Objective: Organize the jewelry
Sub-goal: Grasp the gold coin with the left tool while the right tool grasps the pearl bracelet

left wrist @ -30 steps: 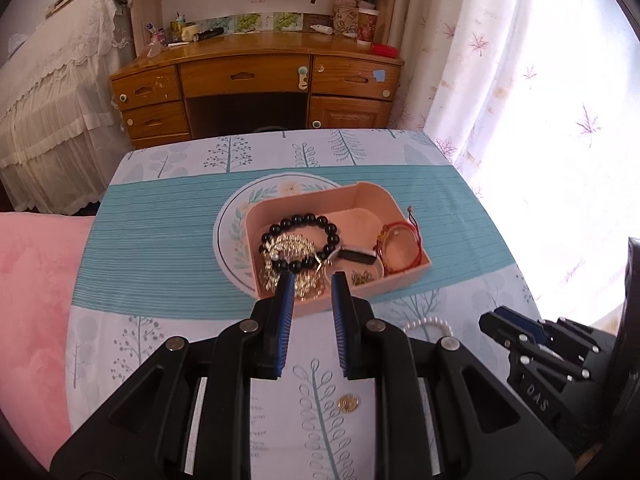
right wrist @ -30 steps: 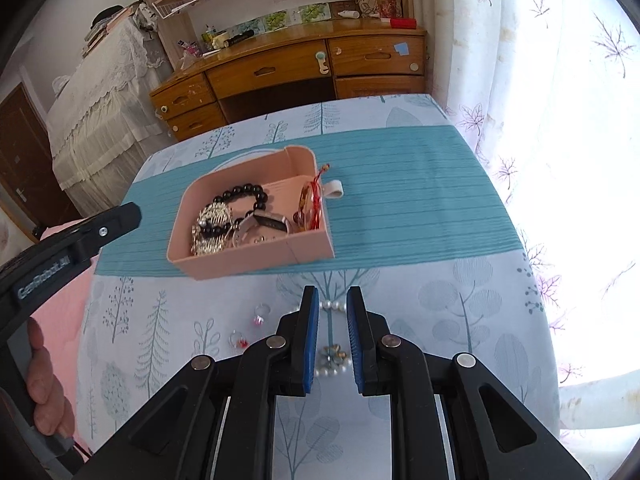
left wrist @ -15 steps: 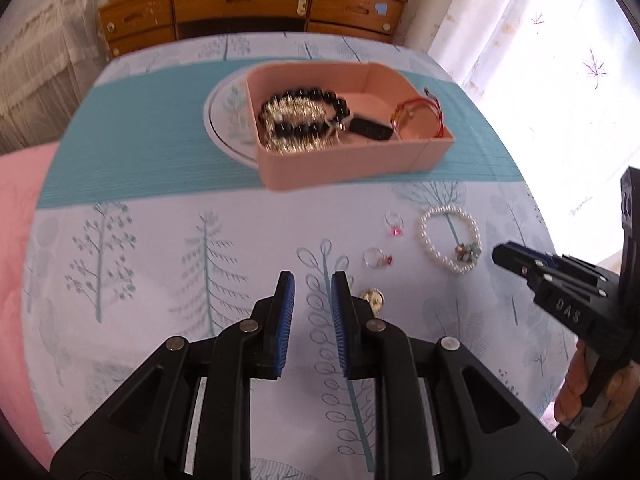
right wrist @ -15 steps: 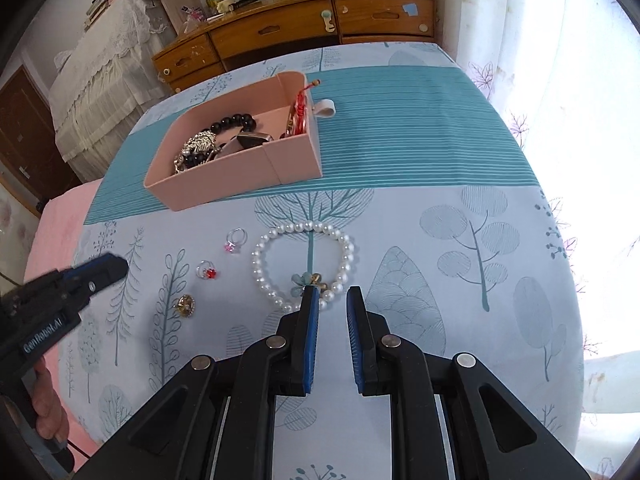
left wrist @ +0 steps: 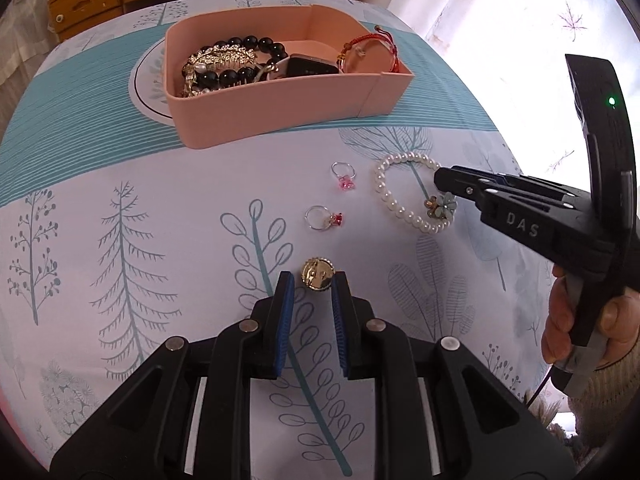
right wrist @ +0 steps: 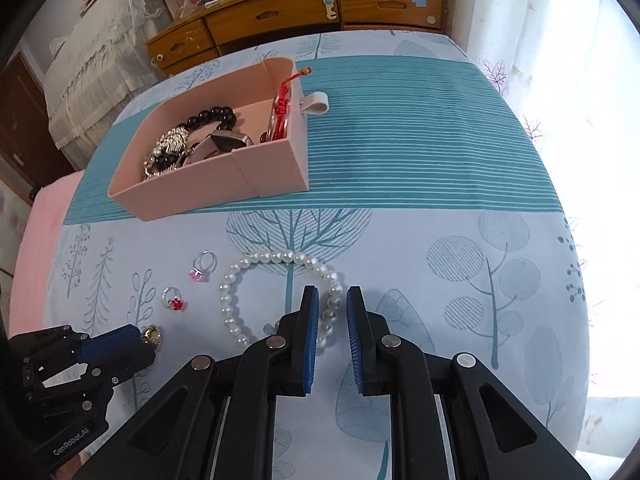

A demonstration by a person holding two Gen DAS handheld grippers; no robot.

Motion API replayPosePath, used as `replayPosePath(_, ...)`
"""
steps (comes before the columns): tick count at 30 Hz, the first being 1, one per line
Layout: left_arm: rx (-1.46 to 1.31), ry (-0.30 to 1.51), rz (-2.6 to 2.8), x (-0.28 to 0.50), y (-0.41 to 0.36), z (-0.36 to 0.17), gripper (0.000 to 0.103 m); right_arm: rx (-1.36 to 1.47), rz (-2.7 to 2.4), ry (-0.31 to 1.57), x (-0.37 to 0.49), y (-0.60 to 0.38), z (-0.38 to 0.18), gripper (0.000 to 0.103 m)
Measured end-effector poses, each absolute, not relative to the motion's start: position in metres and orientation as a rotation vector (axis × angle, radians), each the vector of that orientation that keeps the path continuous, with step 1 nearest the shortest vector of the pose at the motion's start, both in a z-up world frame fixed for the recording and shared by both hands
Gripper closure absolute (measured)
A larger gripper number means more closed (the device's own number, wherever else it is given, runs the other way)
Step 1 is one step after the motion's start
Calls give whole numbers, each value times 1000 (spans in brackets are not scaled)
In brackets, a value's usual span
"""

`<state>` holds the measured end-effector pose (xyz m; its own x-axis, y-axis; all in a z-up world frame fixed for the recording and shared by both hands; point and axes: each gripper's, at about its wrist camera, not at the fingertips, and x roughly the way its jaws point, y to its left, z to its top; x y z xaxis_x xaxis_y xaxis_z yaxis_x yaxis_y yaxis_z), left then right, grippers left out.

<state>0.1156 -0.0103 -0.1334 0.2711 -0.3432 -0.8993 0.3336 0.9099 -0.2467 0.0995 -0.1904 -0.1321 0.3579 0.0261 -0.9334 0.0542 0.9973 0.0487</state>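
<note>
Low in the left wrist view, the left gripper [left wrist: 313, 280] has its fingers apart, with the gold brooch [left wrist: 318, 273] lying on the tablecloth [left wrist: 120, 200] just at the gap between the blue pads; contact not clear from here. Above it, mid-frame, sit two rings: the red-stone ring [left wrist: 323, 218] and, higher, the pink-stone ring [left wrist: 345, 175]. Pearl bracelet [left wrist: 404, 196] lies right of centre, its flower charm [left wrist: 442, 207] at the lower right of the loop.

In the right wrist view, the right gripper [right wrist: 333, 300] is at lower centre, fingers apart, straddling the right side of the pearl bracelet's loop; beads show between the pads, not pinched.

Pink tray [right wrist: 208, 188] stands in the upper left of that view on the teal striped band, holding a black bead bracelet [right wrist: 212, 114], a gold chain piece [right wrist: 166, 148] and a red cord bracelet [right wrist: 282, 108]. Wooden dresser [right wrist: 280, 12] runs along the top edge.
</note>
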Motion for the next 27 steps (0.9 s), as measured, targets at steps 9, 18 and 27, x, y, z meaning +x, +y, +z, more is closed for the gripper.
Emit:
replayPosePath(9, 59, 1212, -492, 118, -28, -131, 66, -57, -14, 1185, 99, -176, -136, 95)
replayPosePath(18, 156, 1191, -436, 117, -42, -132, 73, 39, 5, 1144, 91, -197, -121, 95)
replayPosePath(27, 139, 1190, -402, 120, -33, -129, 87, 114, 90, 1042, 81, -203, -65, 96)
